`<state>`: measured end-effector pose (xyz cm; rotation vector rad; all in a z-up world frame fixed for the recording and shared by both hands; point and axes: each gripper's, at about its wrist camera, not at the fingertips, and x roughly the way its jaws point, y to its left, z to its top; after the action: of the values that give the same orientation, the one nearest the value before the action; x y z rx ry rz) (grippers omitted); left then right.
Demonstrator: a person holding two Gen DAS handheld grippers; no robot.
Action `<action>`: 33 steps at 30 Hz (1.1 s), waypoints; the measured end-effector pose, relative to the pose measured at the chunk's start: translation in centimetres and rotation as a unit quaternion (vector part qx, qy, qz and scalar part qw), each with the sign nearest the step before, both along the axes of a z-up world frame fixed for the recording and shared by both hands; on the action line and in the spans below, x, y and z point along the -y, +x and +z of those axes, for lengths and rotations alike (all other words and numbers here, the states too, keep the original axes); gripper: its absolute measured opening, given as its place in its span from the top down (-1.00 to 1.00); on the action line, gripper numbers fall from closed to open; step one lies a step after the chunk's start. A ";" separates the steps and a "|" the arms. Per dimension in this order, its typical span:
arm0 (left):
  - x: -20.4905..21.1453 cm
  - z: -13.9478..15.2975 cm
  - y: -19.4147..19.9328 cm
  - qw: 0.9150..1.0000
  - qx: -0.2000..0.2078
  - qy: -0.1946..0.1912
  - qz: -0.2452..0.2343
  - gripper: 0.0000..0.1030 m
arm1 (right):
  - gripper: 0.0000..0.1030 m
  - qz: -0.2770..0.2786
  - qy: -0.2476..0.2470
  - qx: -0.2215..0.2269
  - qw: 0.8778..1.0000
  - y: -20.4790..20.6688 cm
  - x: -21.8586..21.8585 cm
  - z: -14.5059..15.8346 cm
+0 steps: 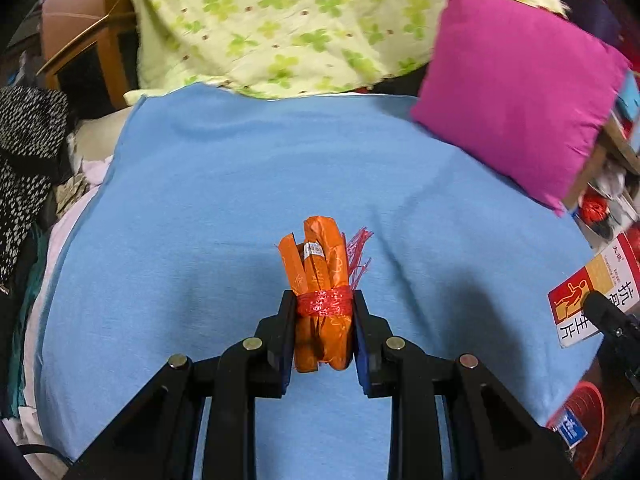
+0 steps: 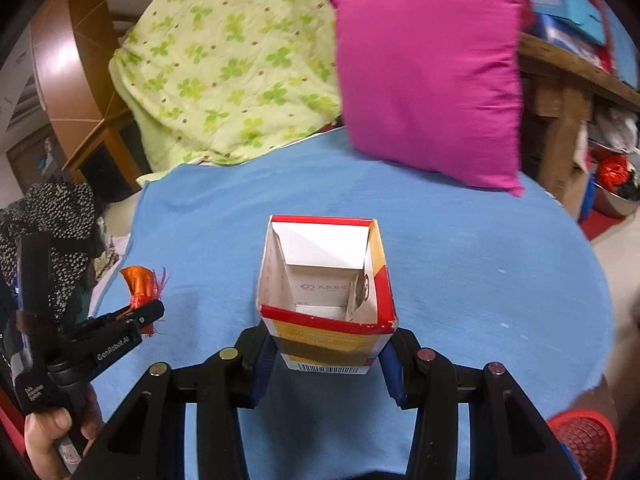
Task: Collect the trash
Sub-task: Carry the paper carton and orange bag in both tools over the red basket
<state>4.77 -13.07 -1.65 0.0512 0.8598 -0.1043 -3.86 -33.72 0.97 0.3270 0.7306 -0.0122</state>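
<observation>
My left gripper [image 1: 323, 312] is shut on an orange wrapper bundle [image 1: 320, 276] tied with red plastic mesh, held above the blue cloth [image 1: 240, 184]. The same bundle [image 2: 139, 282] and left gripper [image 2: 150, 314] show at the left of the right wrist view. My right gripper [image 2: 326, 350] is shut on an open, empty red-and-yellow cardboard box [image 2: 326, 280], its open end facing up toward the camera. That box [image 1: 588, 292] also shows at the right edge of the left wrist view.
A magenta pillow [image 1: 516, 92] and a green clover-print quilt [image 1: 280, 24] lie at the far side of the bed. A red mesh basket [image 2: 584, 436] sits at the lower right. Dark spotted clothing [image 1: 28, 152] is piled at the left; a wooden shelf [image 2: 568, 92] stands at the right.
</observation>
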 end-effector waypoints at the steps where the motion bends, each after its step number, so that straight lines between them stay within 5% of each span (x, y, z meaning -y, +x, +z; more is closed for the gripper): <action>1: 0.4 0.1 -0.3 1.000 -0.001 -0.002 -0.004 0.48 | 0.07 -0.006 0.000 -0.001 1.000 -0.6 0.6 0.0; 20: 6.5 -0.2 -3.6 0.996 -0.015 0.000 -0.083 0.48 | 0.07 -0.099 -0.004 -0.035 0.994 -8.7 8.0 -2.9; 33: 12.4 -0.3 -7.1 0.986 -0.018 -0.006 -0.163 0.48 | 0.07 -0.184 -0.013 -0.084 0.979 -16.4 13.4 -5.1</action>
<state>-2.29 -25.48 -1.98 0.1788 0.8821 -0.4182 -20.26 -47.10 -4.13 0.4366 0.8280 -0.4029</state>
